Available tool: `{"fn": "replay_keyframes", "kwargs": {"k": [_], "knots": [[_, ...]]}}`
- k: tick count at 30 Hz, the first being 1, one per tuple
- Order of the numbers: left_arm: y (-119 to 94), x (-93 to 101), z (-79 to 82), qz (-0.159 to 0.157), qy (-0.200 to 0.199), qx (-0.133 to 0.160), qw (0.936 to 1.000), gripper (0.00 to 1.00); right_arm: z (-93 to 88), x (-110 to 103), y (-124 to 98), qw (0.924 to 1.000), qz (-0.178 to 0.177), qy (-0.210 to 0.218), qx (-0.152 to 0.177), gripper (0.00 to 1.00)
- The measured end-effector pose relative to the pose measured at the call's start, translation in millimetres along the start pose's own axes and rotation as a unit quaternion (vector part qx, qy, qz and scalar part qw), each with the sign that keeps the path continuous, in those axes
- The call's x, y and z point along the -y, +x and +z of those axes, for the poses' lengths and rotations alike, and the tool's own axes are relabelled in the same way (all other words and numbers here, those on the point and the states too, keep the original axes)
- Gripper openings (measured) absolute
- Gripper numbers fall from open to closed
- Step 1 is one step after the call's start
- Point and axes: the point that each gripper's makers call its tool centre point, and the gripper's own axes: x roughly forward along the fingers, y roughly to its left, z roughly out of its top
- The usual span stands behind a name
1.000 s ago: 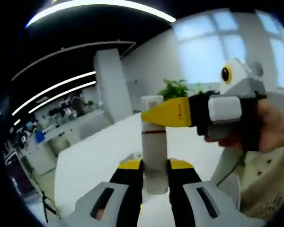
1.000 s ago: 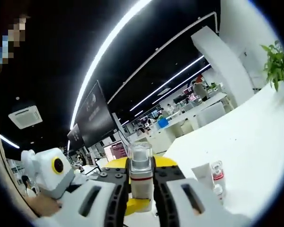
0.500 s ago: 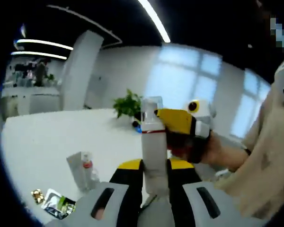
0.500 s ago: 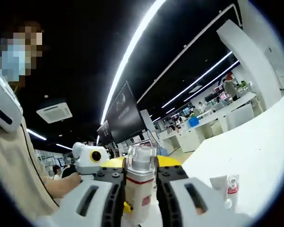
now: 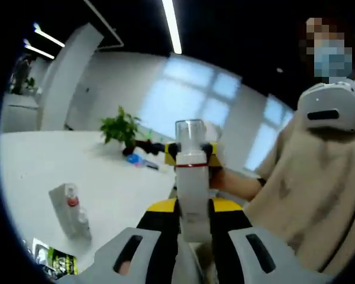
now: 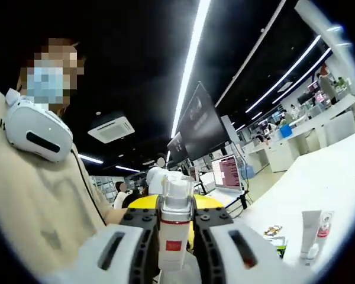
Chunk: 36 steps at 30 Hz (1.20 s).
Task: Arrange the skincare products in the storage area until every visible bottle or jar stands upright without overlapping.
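A white bottle (image 5: 192, 184) with a clear cap and a red band at the neck is held in the air, off the table. My left gripper (image 5: 193, 208) is shut on its lower body, yellow tips on either side. My right gripper (image 5: 189, 152) comes in from behind and grips the same bottle just under the cap. In the right gripper view the bottle (image 6: 175, 232) stands between the black jaws of my right gripper (image 6: 176, 205), red label facing the camera. The left gripper's yellow tips (image 6: 143, 202) show behind it.
On the white table (image 5: 29, 165) stand a white tube and a small red-capped bottle (image 5: 69, 208), with sachets (image 5: 53, 259) beside them. The tube (image 6: 310, 228) and sachets (image 6: 274, 231) also show to the right. A potted plant (image 5: 119, 127) stands far off. A person's beige-clad torso (image 5: 307, 195) is close by.
Both views have swung round, bringing the person's torso into the picture. The bottle stays clamped by both grippers the whole time, still off the table.
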Motion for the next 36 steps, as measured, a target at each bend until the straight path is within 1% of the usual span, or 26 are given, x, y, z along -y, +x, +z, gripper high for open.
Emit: {"fn": "replay_keyframes", "kwargs": {"k": [2, 4, 5, 6, 7, 9, 10, 12, 14, 15, 16, 17, 18, 19, 20, 21, 22, 23, 25, 26, 27, 28, 29, 31, 33, 36], "knots": [[0, -0.4, 1.0, -0.003, 0.002, 0.000, 1.0000, 0.16, 0.8, -1, 2, 1.0000, -0.001, -0.001, 0.001, 0.19], [-1, -4.0, 1.1, 0.000, -0.007, -0.003, 1.0000, 0.16, 0.0, 2, 4, 0.9999, -0.014, -0.007, -0.001, 0.19], [-1, -6.4, -0.7, 0.007, 0.007, -0.010, 0.9999, 0.16, -1.8, 7, 4, 0.9994, -0.030, -0.017, -0.007, 0.19], [-2, -12.1, 0.9, 0.025, 0.015, -0.009, 0.9995, 0.16, -1.6, 9, 5, 0.9991, -0.039, -0.019, -0.005, 0.18], [-2, -16.2, 2.3, 0.037, 0.010, -0.006, 0.9993, 0.17, -0.3, 18, 5, 0.9978, -0.064, -0.018, 0.003, 0.18], [-3, -25.6, 5.6, 0.065, 0.007, -0.002, 0.9979, 0.18, 1.3, 28, 5, 0.9955, -0.094, -0.005, 0.013, 0.18], [-2, -28.4, 7.1, 0.075, 0.012, 0.001, 0.9971, 0.18, 1.8, 30, 5, 0.9949, -0.099, -0.004, 0.015, 0.18], [-3, -40.1, 10.8, 0.117, 0.019, 0.007, 0.9930, 0.19, 4.2, 44, 3, 0.9904, -0.136, 0.004, 0.025, 0.18], [-5, -51.0, 12.6, 0.161, 0.033, 0.003, 0.9865, 0.20, 4.6, 57, 1, 0.9846, -0.173, 0.007, 0.026, 0.18], [-6, -57.7, 12.9, 0.187, 0.045, -0.003, 0.9813, 0.20, 3.0, 66, 0, 0.9796, -0.199, 0.016, 0.025, 0.18], [-7, -61.2, 12.1, 0.202, 0.047, -0.009, 0.9781, 0.20, 1.3, 71, -1, 0.9768, -0.212, 0.019, 0.021, 0.18], [-8, -66.9, 9.0, 0.229, 0.050, -0.028, 0.9718, 0.20, -1.6, 76, -2, 0.9733, -0.228, 0.019, 0.013, 0.18], [-9, -68.6, 8.9, 0.237, 0.055, -0.032, 0.9695, 0.19, -3.7, 82, -2, 0.9693, -0.245, 0.021, 0.010, 0.18], [-8, -73.1, 8.4, 0.257, 0.070, -0.044, 0.9629, 0.19, -5.9, 87, -1, 0.9659, -0.257, 0.024, 0.009, 0.18], [-8, -74.2, 6.9, 0.264, 0.077, -0.055, 0.9598, 0.19, -8.3, 90, -1, 0.9636, -0.266, 0.027, 0.004, 0.18], [-9, -78.6, 7.4, 0.287, 0.098, -0.068, 0.9505, 0.19, -10.9, 97, -2, 0.9573, -0.287, 0.032, 0.001, 0.18], [-11, -84.1, 6.9, 0.305, 0.111, -0.078, 0.9427, 0.19, -12.6, 101, -2, 0.9539, -0.298, 0.034, -0.001, 0.18], [-13, -91.7, 6.2, 0.324, 0.113, -0.084, 0.9355, 0.18, -13.7, 105, -1, 0.9499, -0.311, 0.031, 0.000, 0.18], [-13, -96.2, 6.8, 0.345, 0.116, -0.085, 0.9277, 0.19, -15.5, 111, -1, 0.9435, -0.329, 0.041, 0.007, 0.18], [-14, -100.4, 6.3, 0.358, 0.113, -0.083, 0.9231, 0.19, -15.7, 112, 0, 0.9424, -0.331, 0.044, 0.013, 0.18], [-15, -104.2, 4.5, 0.368, 0.100, -0.083, 0.9207, 0.18, -16.4, 112, 1, 0.9417, -0.333, 0.045, 0.017, 0.18], [-17, -109.1, 3.4, 0.383, 0.082, -0.077, 0.9168, 0.18, -17.7, 116, 0, 0.9359, -0.350, 0.039, 0.019, 0.18], [-18, -112.3, 1.5, 0.393, 0.077, -0.079, 0.9131, 0.18, -18.8, 117, 1, 0.9335, -0.357, 0.032, 0.019, 0.18], [-18, -117.3, -1.0, 0.407, 0.087, -0.085, 0.9051, 0.17, -21.4, 118, 1, 0.9287, -0.370, 0.011, 0.016, 0.18], [-19, -121.8, -3.4, 0.415, 0.102, -0.097, 0.8989, 0.17, -24.5, 117, 2, 0.9263, -0.377, -0.011, 0.008, 0.18], [-18, -125.9, -6.1, 0.414, 0.101, -0.100, 0.8990, 0.17, -26.4, 118, 1, 0.9225, -0.384, -0.042, -0.004, 0.18]]}}
